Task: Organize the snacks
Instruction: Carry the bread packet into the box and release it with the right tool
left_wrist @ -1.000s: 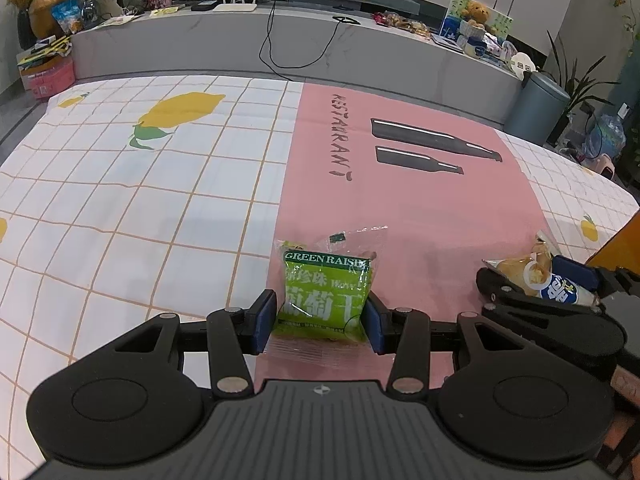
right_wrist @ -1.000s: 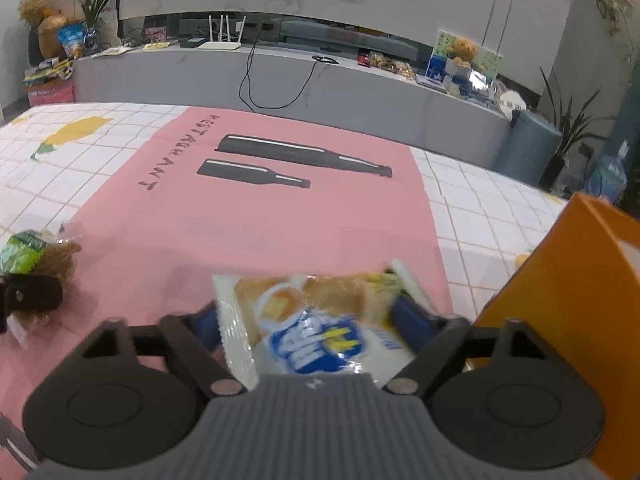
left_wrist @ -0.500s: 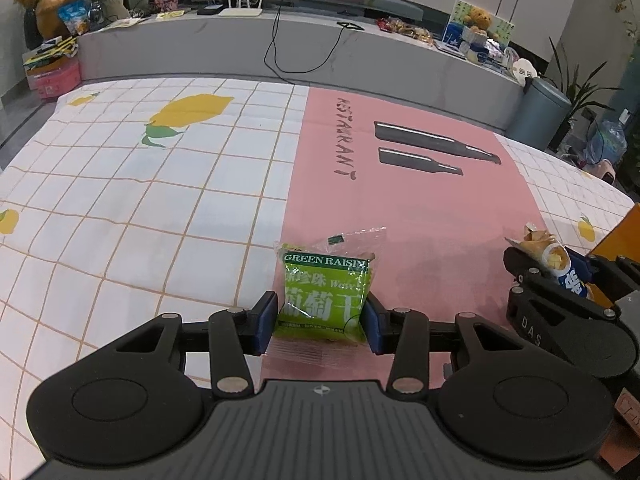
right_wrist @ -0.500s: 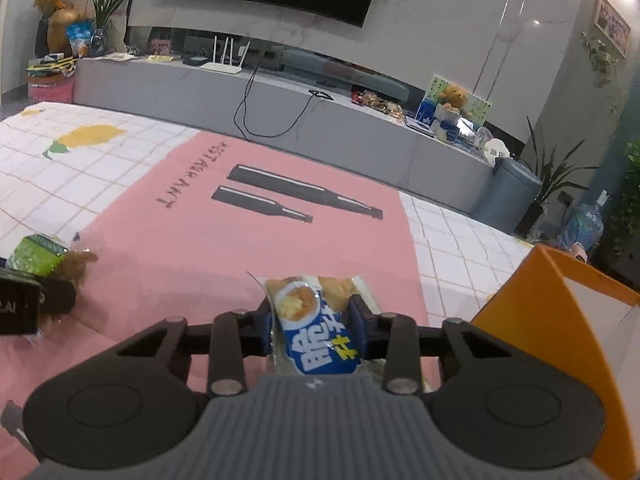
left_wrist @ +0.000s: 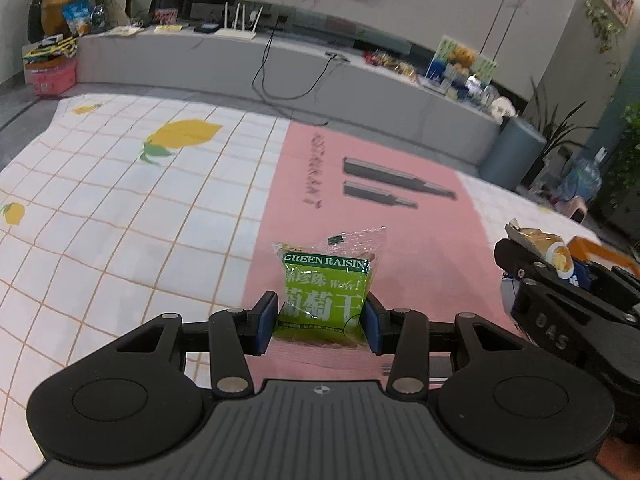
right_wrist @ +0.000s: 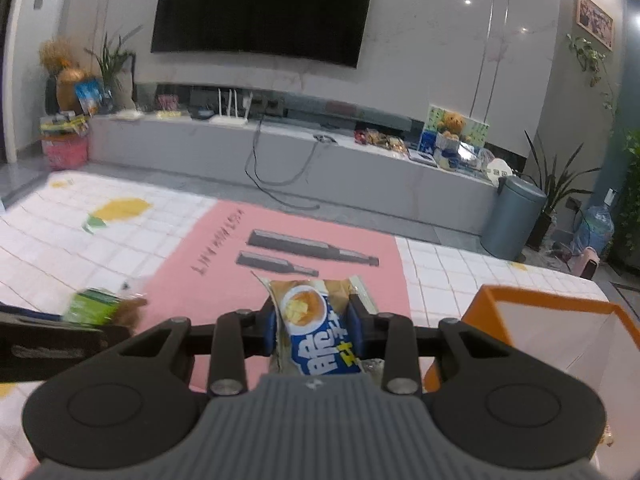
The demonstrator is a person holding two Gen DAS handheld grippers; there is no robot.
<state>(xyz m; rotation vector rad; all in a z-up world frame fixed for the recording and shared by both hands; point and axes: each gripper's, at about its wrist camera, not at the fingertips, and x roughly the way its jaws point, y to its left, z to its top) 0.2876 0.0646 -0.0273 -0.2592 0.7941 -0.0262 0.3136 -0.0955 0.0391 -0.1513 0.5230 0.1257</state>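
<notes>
My left gripper [left_wrist: 320,322] is shut on a green raisin packet [left_wrist: 326,292], its blue pads pressing both sides, and holds it above the pink part of the tablecloth [left_wrist: 400,240]. My right gripper [right_wrist: 314,328] is shut on a blue and white chip packet [right_wrist: 316,332], lifted off the cloth. In the left wrist view the right gripper [left_wrist: 560,276] and its chip packet [left_wrist: 540,244] appear at the right edge. The raisin packet [right_wrist: 100,306] shows at the left of the right wrist view.
An orange box [right_wrist: 560,332] with a pale inside stands open at the right, close to my right gripper. The cloth has a white checked part with lemons [left_wrist: 180,136]. Beyond the table run a grey TV bench [right_wrist: 320,168] and a grey bin [right_wrist: 512,220].
The right gripper closed on the chip packet and rose with it off the cloth. The left gripper lifted a little with the raisin packet still gripped.
</notes>
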